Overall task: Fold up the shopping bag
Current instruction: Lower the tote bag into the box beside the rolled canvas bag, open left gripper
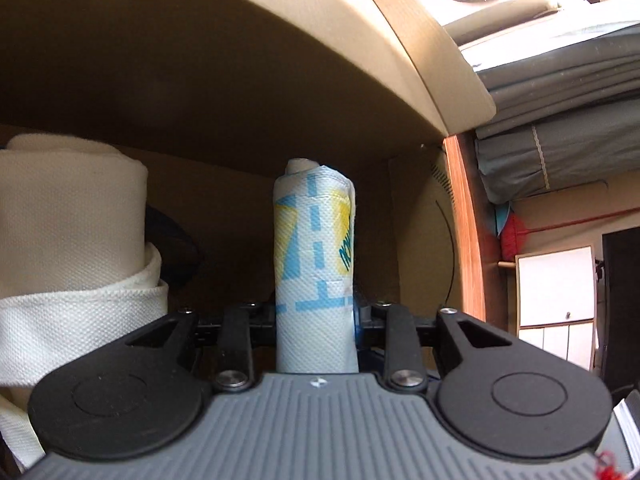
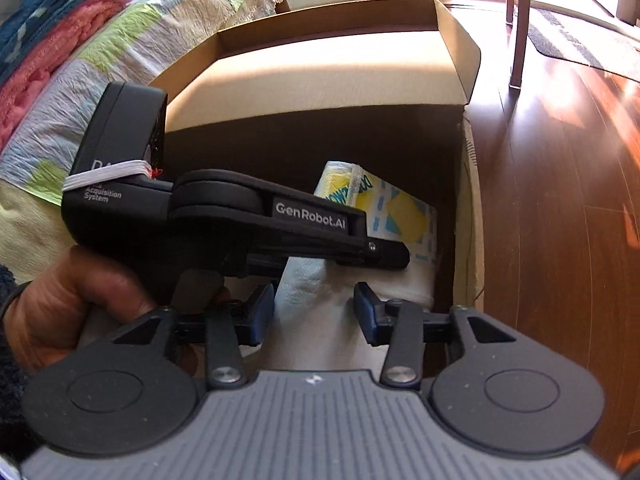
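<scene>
Risk right here is the rolled shopping bag [image 1: 314,264] springing loose or snagging the cardboard box [image 2: 460,32] wall if the pinch slackens, because the left gripper [image 1: 316,316] is clamped tight around its lower end inside that box, while the right gripper [image 2: 314,312] hangs spread and empty just above the white cloth roll [image 1: 72,216].
</scene>
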Demonstrator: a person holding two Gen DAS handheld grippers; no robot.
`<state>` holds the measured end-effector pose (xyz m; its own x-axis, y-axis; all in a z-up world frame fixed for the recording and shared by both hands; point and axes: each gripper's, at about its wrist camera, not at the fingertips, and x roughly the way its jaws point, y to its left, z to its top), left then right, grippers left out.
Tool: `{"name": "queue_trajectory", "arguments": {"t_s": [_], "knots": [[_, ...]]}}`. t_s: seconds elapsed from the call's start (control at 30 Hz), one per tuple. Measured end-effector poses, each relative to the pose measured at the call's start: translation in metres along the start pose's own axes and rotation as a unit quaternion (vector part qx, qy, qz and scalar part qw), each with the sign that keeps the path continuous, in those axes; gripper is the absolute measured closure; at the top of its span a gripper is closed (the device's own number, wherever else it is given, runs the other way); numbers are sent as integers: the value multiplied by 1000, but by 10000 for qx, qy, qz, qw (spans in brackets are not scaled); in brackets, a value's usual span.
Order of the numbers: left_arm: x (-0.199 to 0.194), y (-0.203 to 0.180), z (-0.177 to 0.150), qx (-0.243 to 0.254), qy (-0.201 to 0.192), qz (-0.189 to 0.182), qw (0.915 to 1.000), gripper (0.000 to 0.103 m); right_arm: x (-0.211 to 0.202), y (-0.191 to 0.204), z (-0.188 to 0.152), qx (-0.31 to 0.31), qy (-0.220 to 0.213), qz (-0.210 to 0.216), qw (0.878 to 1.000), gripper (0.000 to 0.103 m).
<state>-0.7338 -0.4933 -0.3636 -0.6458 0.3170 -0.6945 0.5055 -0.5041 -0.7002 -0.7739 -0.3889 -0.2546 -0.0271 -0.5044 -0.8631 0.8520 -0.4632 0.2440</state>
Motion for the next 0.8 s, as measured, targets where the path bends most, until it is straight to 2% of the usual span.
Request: {"name": "queue_trajectory", "arguments": {"t_s": [0.3,0.5,0.73,0.8], "knots": [[3,-5,-16,623,321,305,9971,70,15,7,-10,-84,327,3,9994,60],[2,-8,-24,712,356,413,9960,70,18,9,-15,-127,479,28,9988,62],[-5,-12,-13,698,596,542,9943,70,18,16,-21,-273,485,36,9984,66],[-7,-15,-11,702,662,681,9930,70,16,19,-23,-280,469,9,9985,66]]}}
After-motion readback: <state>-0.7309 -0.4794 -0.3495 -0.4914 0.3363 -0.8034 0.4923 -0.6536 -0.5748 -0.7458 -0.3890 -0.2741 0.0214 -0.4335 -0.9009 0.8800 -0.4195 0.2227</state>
